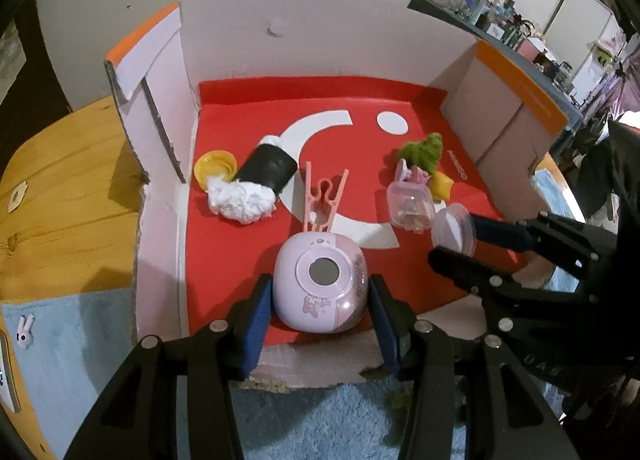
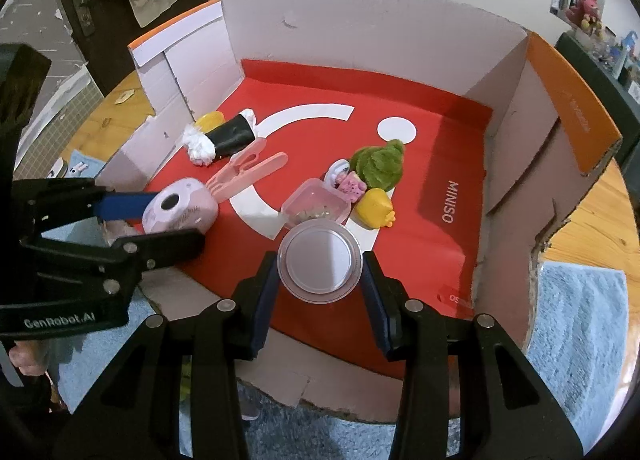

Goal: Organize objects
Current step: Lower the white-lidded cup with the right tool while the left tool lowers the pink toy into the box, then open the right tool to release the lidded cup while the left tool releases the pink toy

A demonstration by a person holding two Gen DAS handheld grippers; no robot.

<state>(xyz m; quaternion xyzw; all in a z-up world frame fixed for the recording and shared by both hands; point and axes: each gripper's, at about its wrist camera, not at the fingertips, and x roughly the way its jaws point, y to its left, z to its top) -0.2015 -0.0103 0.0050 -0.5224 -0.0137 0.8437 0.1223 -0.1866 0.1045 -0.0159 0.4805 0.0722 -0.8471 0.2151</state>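
Red box floor, pastel clutter

The cardboard box [image 1: 504, 108] has a red floor printed with a white arc and dot, pale walls and orange flap edges. The lilac-pink gadget [image 1: 320, 284] bears a grey round window and a pink cartoon figure. The roll [image 1: 266, 170] is black with white fluffy ends, beside a yellow cap [image 1: 212, 168]. The clip [image 1: 324, 196] is salmon pink, the plush [image 2: 378, 164] green, the small toy [image 2: 376, 208] yellow, the round lidded case [image 2: 320, 260] clear and white. Gripper pads are blue on black arms.
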